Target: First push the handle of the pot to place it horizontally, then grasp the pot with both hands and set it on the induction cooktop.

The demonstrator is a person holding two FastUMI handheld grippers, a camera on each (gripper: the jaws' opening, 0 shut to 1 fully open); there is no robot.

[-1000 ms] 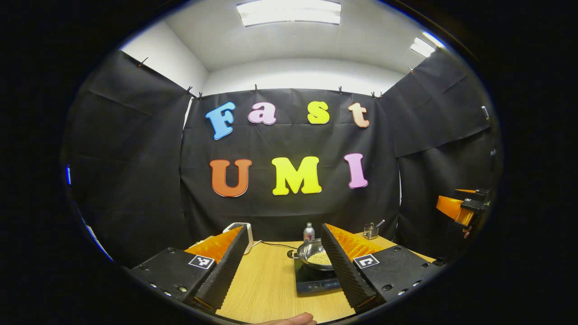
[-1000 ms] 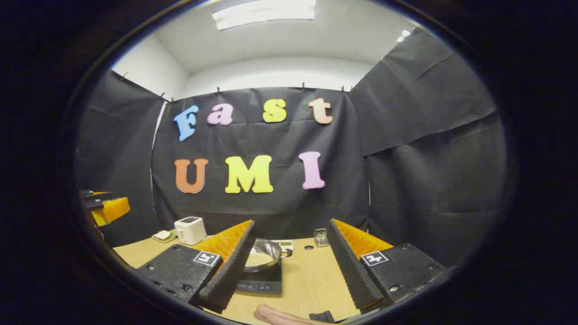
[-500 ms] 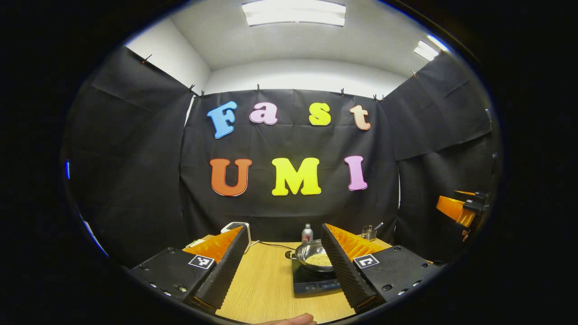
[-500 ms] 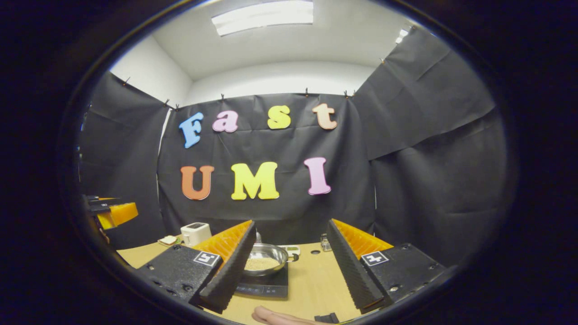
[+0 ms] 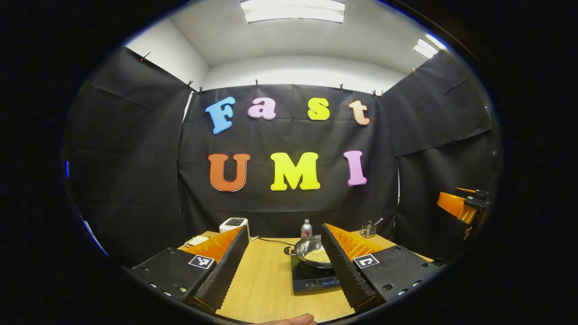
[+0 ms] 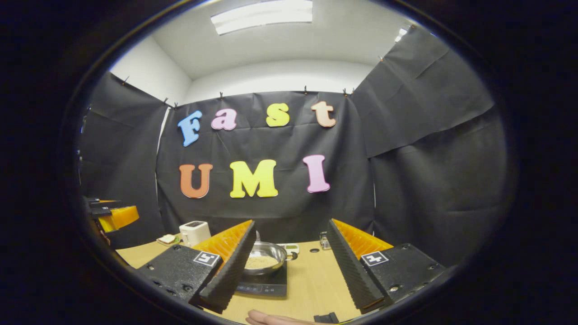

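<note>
A steel pot [image 5: 310,251] with pale grains in it sits on the black induction cooktop [image 5: 311,282] on the wooden table [image 5: 266,280]. My left gripper [image 5: 284,229] is open, held back from the pot, whose right side is hidden behind the right finger. In the right gripper view the pot [image 6: 265,258] rests on the cooktop [image 6: 264,287], partly behind the left finger. My right gripper [image 6: 291,223] is open and holds nothing. The right gripper [image 5: 461,205] also shows far right, the left gripper [image 6: 110,215] far left.
A white toaster [image 5: 235,223], a small bottle [image 5: 306,229] and a glass holder [image 5: 368,230] stand along the table's back. A plate with bread [image 6: 167,239] lies beside the toaster [image 6: 194,231]. A hand [image 6: 271,318] shows at the lower edge.
Both views shifted only slightly: the left gripper view's scene rose a little, the right gripper view's scene sank. The pot stayed on the cooktop. Both grippers stayed open.
</note>
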